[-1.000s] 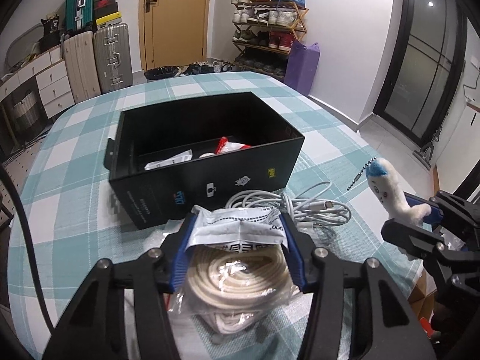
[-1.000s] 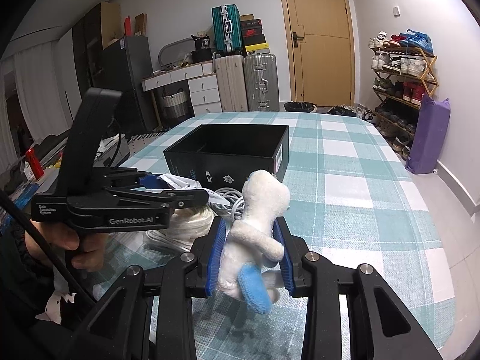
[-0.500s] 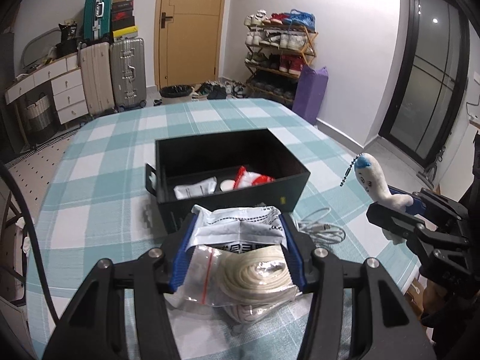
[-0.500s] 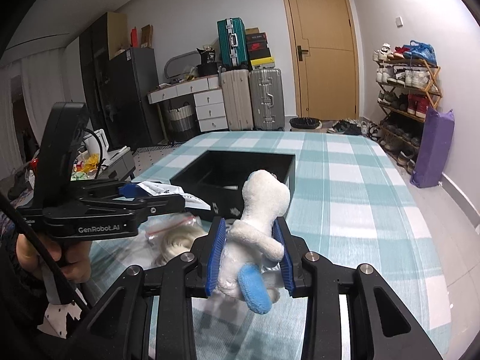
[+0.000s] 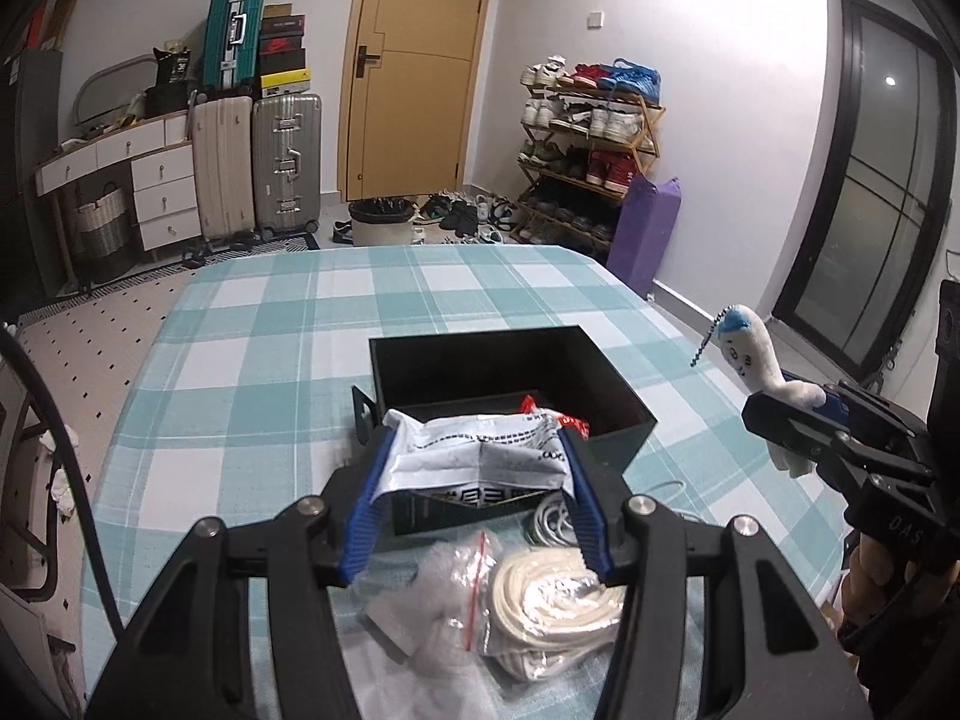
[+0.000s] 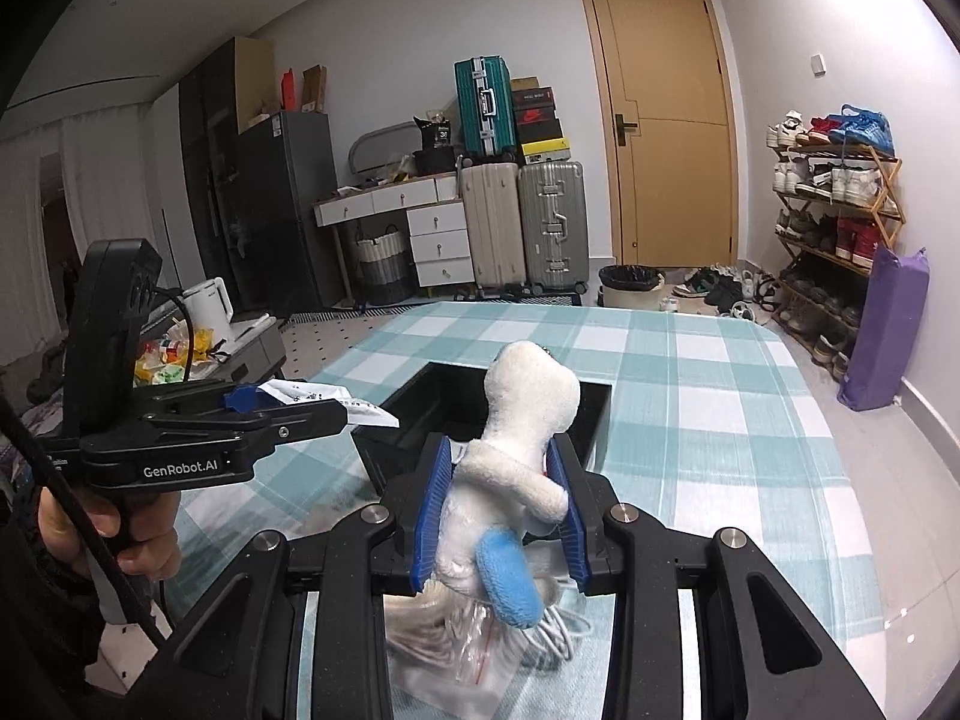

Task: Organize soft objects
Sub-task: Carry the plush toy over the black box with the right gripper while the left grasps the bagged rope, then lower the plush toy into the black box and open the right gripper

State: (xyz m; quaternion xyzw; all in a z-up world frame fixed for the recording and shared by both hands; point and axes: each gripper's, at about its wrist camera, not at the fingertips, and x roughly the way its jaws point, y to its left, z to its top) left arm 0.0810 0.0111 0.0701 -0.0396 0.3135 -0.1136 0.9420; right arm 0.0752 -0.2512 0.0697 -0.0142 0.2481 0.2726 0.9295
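Nearest to me, the left hand-held gripper (image 5: 474,501) is clamped by its blue pads on a crumpled white printed packet (image 5: 477,459), held flat and level in the air just short of the black open-topped rectangular box (image 5: 624,387), I would guess so it can be carried over the near wall and dropped inside. Under that gripper, on the near side of the box, a clear zip bag holding a coiled cream-coloured rope (image 5: 552,600) lies on the teal-and-white checked worktop (image 5: 252,360), with a white cable (image 5: 549,519) between the bag and the box; both look like they are waiting their turn. To the right of the box, the right hand-held gripper (image 6: 501,519) is closed on the body of a small white plush figure with blue feet and a blue tuft (image 6: 516,462), head upward, its bead chain hanging loose, a grip around the middle that keeps the soft toy from flopping. Inside the box, something red and white (image 5: 531,405) shows above the near wall, so some sorting seems done. Beyond the box the worktop runs on towards a round bin on the floor and a yellow door (image 5: 414,72).
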